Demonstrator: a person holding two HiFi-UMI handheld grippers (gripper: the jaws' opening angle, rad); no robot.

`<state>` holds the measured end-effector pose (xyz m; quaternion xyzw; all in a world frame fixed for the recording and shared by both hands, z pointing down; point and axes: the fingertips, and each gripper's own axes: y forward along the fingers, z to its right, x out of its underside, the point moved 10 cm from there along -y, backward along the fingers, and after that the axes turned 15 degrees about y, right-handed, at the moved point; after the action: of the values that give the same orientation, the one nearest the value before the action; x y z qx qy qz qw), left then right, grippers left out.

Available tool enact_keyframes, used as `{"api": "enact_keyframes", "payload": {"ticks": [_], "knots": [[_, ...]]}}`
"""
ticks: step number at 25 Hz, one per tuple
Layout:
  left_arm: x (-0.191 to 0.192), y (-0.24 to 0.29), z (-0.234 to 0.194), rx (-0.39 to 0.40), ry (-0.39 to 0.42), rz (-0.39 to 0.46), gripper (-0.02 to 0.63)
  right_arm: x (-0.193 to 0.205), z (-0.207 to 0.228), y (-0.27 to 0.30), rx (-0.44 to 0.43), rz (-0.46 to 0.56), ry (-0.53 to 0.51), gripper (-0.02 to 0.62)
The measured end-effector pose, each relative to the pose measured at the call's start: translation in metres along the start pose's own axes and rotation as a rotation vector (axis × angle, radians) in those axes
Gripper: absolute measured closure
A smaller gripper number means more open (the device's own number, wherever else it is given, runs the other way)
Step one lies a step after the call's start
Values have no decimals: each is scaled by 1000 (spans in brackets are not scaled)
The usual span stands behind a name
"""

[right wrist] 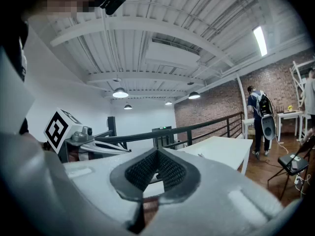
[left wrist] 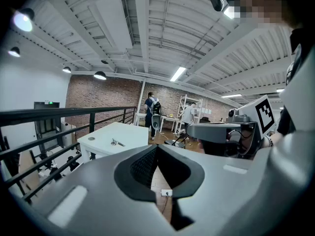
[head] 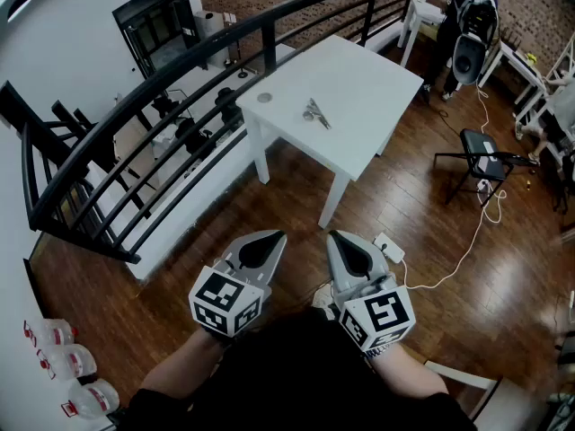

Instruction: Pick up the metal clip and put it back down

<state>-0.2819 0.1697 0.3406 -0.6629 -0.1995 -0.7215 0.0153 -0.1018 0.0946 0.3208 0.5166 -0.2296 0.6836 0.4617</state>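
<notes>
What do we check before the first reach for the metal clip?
1. Clip located: ok. The metal clip lies on the white table, near its middle.
2. Clip free of neighbours: ok. The small round object sits apart from it, nearer the railing-side corner.
3. Left gripper empty: ok. Jaws together, nothing between them.
4. Right gripper empty: ok. Jaws together, nothing between them.
5. Jaws ready to take the clip: not ok. Both are shut.
6. Clip within reach: not ok. The table stands across the floor, well ahead of both grippers.
</notes>
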Motion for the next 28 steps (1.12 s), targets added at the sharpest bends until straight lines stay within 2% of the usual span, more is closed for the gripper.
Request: {"api": "enact_keyframes", "payload": {"ticks": [13,20,28], "knots": [[-45,158,-17,-50,3,-40,589,-59,144,34,-54,-49,10,606],[-58,208,-26,-73,14,-53,588,-73,179,47,-90,-72,-15,606],[-52,259,-56,-72,-18,-80,588,-87,212,79,-74,-91,-33,606]]}}
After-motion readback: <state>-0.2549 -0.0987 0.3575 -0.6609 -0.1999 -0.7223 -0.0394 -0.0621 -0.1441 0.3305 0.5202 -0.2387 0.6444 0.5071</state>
